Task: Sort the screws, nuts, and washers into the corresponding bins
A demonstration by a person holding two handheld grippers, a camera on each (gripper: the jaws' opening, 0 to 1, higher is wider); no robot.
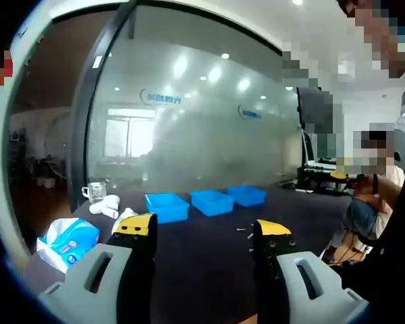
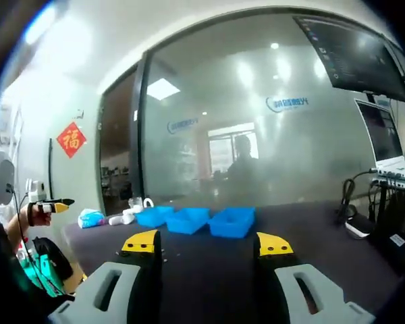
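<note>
Sorting looks unstarted: both grippers, left (image 1: 204,233) and right (image 2: 208,244), gape empty; screws (image 1: 245,231) lie mid-table (image 1: 202,270) before three bins (image 1: 210,202).

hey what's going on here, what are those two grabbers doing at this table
A person holds a gripper in each hand over a dark table, and both the left gripper and the right gripper are open and empty. Three blue bins sit in a row at the far side. A few small metal parts lie loose on the table in front of the bins. Nothing has been picked up yet, so sorting looks about to start.
</note>
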